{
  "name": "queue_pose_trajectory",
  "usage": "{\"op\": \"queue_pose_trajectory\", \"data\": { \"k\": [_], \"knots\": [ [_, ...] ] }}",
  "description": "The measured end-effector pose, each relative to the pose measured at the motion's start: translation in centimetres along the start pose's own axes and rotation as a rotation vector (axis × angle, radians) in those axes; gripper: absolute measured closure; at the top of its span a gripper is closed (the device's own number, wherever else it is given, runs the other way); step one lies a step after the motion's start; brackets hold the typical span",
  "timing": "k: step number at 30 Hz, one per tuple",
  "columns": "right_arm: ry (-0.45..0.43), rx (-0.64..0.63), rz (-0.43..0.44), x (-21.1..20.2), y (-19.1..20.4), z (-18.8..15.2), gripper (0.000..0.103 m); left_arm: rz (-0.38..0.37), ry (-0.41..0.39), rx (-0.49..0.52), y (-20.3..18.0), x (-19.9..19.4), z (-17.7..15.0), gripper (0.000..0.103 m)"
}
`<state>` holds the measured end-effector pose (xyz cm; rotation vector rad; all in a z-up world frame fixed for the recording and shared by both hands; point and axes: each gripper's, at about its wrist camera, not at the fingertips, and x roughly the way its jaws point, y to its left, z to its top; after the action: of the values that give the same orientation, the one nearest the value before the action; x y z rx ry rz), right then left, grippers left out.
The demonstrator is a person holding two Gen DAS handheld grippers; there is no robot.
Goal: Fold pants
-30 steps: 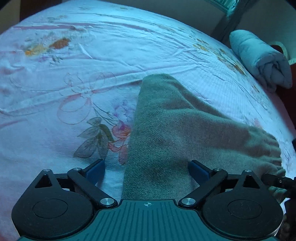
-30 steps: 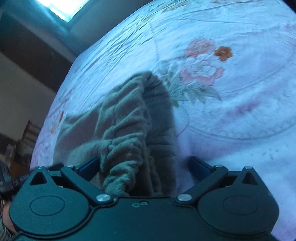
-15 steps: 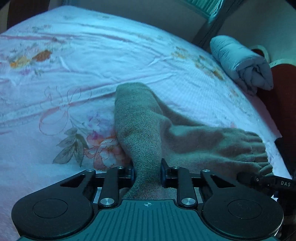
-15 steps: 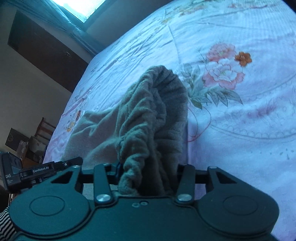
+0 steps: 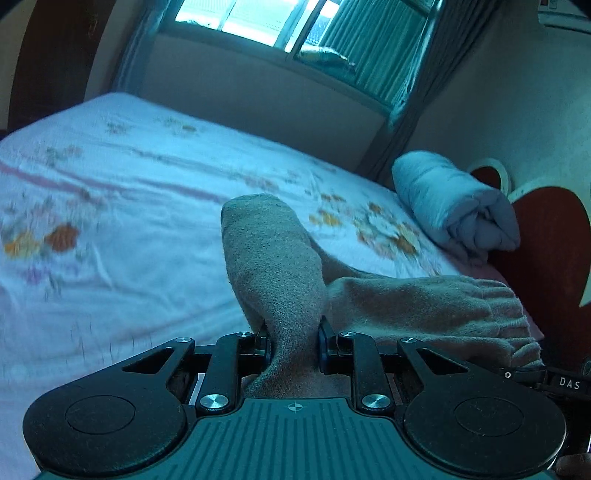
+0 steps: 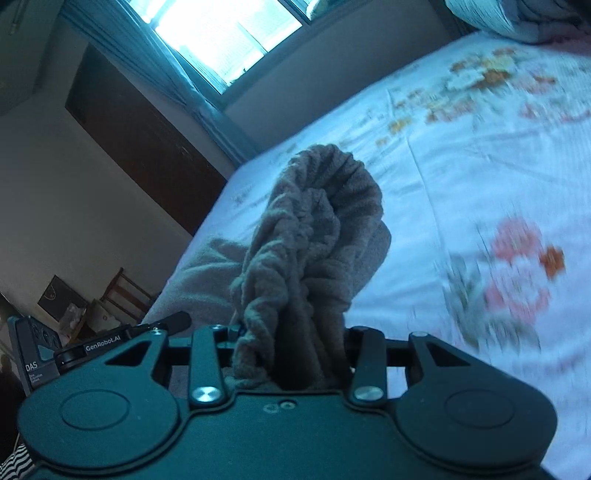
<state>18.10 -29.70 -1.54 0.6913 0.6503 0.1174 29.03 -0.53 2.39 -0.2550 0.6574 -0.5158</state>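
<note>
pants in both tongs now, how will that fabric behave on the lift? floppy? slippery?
Likely floppy: the pants bunch and droop between the left tongs and right tongs. Probably not slippery; the surface looks fuzzy. The gathered waistband looks thick, so it may fold bulky.

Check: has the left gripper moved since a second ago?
Yes. The left gripper, shut on the pants, has lifted and tilted up: the rolled quilt sits lower in view and the window now shows.
</note>
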Motion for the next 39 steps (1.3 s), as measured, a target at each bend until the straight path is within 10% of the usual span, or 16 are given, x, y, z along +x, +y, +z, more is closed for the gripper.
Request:
{"op": "queue_pose_trajectory", "data": {
  "k": [9, 20, 28, 39],
  "knots": [
    [-0.041, -0.02, 0.007, 9.2, -0.2, 8.6, 0.072, 0.093, -0.031, 0.039, 2.7, 10.1, 8.9, 0.081],
    [0.066, -0.018, -0.122, 22.5, -5.6, 10.9, 0.071, 0.209, 0.125, 0.014, 8.9, 21.8, 6.1, 0.077],
    [0.061, 0.058, -0.172, 21.3, -8.0, 9.4, 0.034, 0.275, 0.139, 0.117, 7.5, 21.8, 5.8, 0.065],
    [-0.028, -0.07, -0.214, 12.4, -4.2, 8.7, 0.022, 0.42, 0.1, 0.21, 1.7, 15.4, 7.4, 0.044]
  ]
}}
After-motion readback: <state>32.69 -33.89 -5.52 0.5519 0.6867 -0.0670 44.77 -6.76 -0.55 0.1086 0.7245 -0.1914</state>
